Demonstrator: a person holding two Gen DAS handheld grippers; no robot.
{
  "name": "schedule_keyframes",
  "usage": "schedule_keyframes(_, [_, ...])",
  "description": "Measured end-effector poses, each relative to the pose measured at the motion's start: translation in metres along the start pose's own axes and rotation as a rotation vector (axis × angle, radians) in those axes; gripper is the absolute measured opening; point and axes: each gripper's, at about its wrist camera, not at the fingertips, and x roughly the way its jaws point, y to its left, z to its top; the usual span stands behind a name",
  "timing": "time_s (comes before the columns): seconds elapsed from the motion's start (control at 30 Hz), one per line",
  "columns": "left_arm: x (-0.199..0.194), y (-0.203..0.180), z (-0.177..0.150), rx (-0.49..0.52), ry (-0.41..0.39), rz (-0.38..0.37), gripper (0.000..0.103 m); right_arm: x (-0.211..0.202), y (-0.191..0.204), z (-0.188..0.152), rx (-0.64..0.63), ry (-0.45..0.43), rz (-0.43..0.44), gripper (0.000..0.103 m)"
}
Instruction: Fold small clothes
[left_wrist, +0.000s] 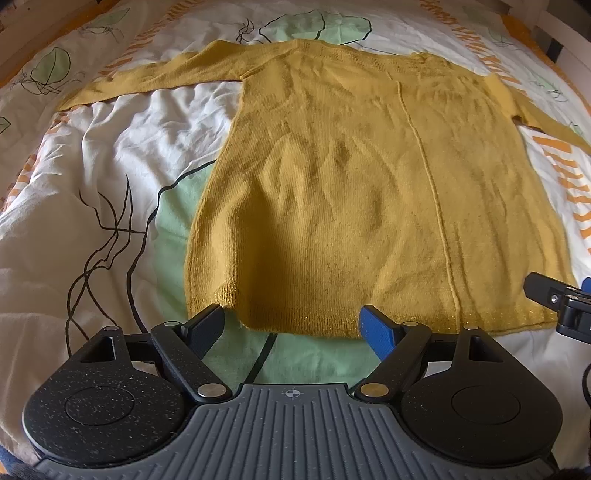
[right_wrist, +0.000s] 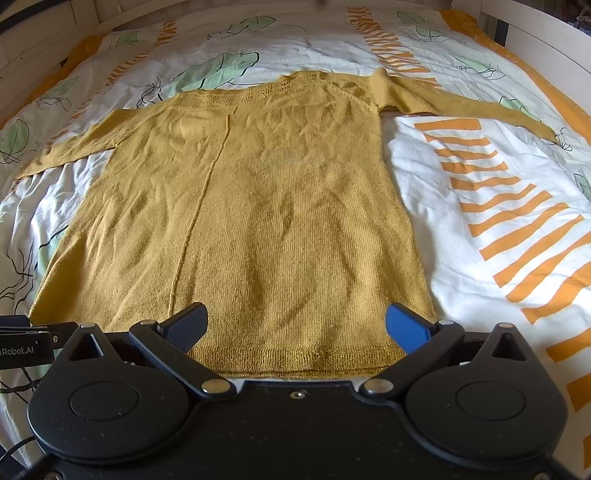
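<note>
A mustard-yellow knit sweater (left_wrist: 351, 177) lies flat on the bed, hem toward me, both sleeves spread out to the sides; it also shows in the right wrist view (right_wrist: 280, 206). My left gripper (left_wrist: 291, 319) is open and empty, just above the hem's left part. My right gripper (right_wrist: 295, 319) is open and empty over the hem's right part, and its tip shows at the right edge of the left wrist view (left_wrist: 554, 295). A vertical seam (left_wrist: 432, 192) runs down the sweater.
The bed cover (right_wrist: 461, 206) is white with orange stripes and green leaf prints, and wrinkled. A white bed frame (right_wrist: 546, 40) borders the far right. The left gripper's side (right_wrist: 26, 343) shows at the right wrist view's left edge.
</note>
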Motion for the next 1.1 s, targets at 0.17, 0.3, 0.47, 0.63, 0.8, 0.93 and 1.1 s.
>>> schedule_keyframes(0.17, [-0.0001,0.0009,0.0010,-0.005,0.002,-0.002,0.079,0.0019,0.0013,0.0006,0.002,0.004,0.004,0.102])
schedule_keyframes(0.3, [0.0000,0.0011,0.0009,-0.004,0.000,-0.005,0.079,0.0028,0.0021,0.0004,0.002,0.006,0.008,0.102])
schedule_keyframes(0.47, [0.0003,0.0011,0.0005,-0.006,0.001,-0.006,0.079,0.0036,0.0030,0.0002,0.003,0.008,0.011,0.102])
schedule_keyframes(0.63, [0.0014,0.0011,0.0016,-0.003,-0.005,0.000,0.079,0.0044,0.0029,0.0004,0.003,0.009,0.012,0.102])
schedule_keyframes(0.8, [0.0021,0.0019,0.0023,-0.003,-0.010,0.001,0.079,0.0061,0.0035,0.0010,0.005,0.013,0.015,0.102])
schedule_keyframes(0.93, [0.0023,0.0022,0.0019,-0.002,-0.010,0.001,0.079,0.0073,0.0038,0.0020,0.005,0.014,0.018,0.102])
schedule_keyframes(1.1, [0.0025,0.0029,0.0039,-0.013,-0.013,-0.021,0.079,0.0090,0.0041,0.0043,0.006,0.012,0.019,0.102])
